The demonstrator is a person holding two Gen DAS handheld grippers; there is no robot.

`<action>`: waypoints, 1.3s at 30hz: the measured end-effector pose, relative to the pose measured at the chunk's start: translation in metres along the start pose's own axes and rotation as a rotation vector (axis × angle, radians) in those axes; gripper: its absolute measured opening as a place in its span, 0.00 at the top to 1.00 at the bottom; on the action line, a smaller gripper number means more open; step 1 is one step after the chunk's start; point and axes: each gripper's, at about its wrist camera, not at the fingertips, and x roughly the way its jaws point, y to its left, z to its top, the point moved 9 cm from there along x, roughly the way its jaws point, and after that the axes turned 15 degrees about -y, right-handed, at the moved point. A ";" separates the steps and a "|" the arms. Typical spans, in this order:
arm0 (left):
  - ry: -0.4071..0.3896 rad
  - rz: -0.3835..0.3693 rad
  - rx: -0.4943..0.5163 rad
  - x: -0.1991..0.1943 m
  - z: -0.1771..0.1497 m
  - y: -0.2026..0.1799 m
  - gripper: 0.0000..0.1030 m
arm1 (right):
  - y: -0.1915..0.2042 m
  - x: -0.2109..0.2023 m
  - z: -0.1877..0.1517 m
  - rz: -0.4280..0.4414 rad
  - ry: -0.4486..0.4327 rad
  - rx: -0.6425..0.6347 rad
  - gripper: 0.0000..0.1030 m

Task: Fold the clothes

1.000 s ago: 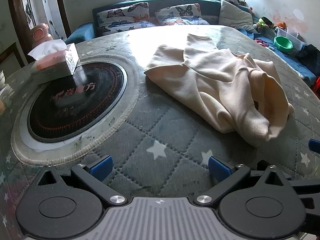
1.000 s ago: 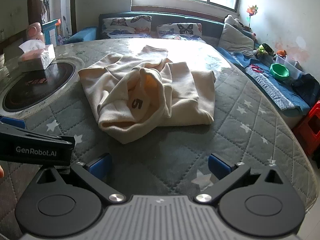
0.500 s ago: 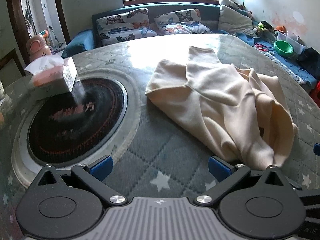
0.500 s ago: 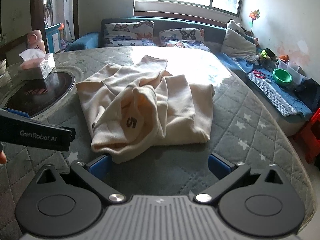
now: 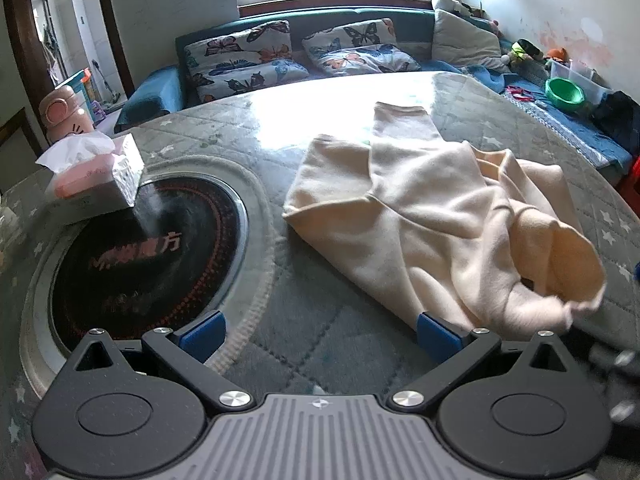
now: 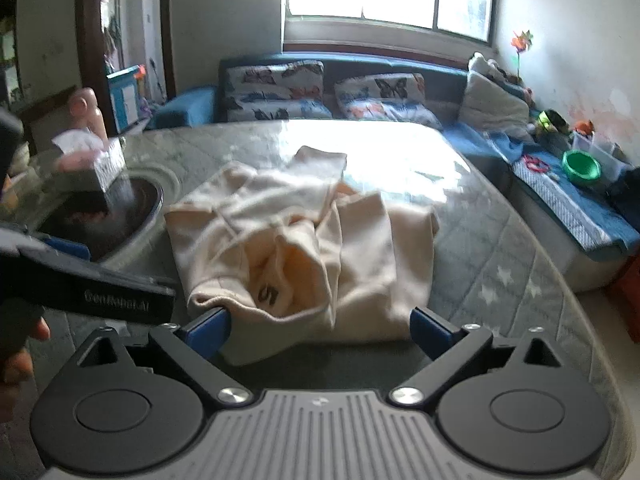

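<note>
A cream sweatshirt (image 5: pixel 440 220) lies crumpled on the quilted round table (image 5: pixel 312 340). In the left wrist view it spreads to the right, and its near edge reaches the right blue fingertip (image 5: pixel 436 336). My left gripper (image 5: pixel 320 334) is open with only table between its fingers. In the right wrist view the sweatshirt (image 6: pixel 360 248) shows a label with a "5" (image 6: pixel 268 294). Its near hem lies between the fingers of my right gripper (image 6: pixel 320 330), whose jaws are closing, pads not pressing on cloth. The left gripper's body (image 6: pixel 100 288) shows at the left.
A tissue box (image 5: pixel 92 176) sits beside a round black hotplate (image 5: pixel 144 264) set into the table's left side. A pink bottle (image 5: pixel 64 116) stands behind it. A blue sofa with butterfly pillows (image 5: pixel 248 56) lies beyond; a green bowl (image 5: pixel 564 94) sits far right.
Both grippers have moved forward toward the sweatshirt, so its near edge now lies at the fingertips. The right gripper's fingers stand slightly closer together.
</note>
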 end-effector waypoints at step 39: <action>-0.146 0.083 -0.079 -0.030 0.060 0.087 0.00 | 0.172 -0.020 -0.003 0.746 -0.005 -0.257 0.97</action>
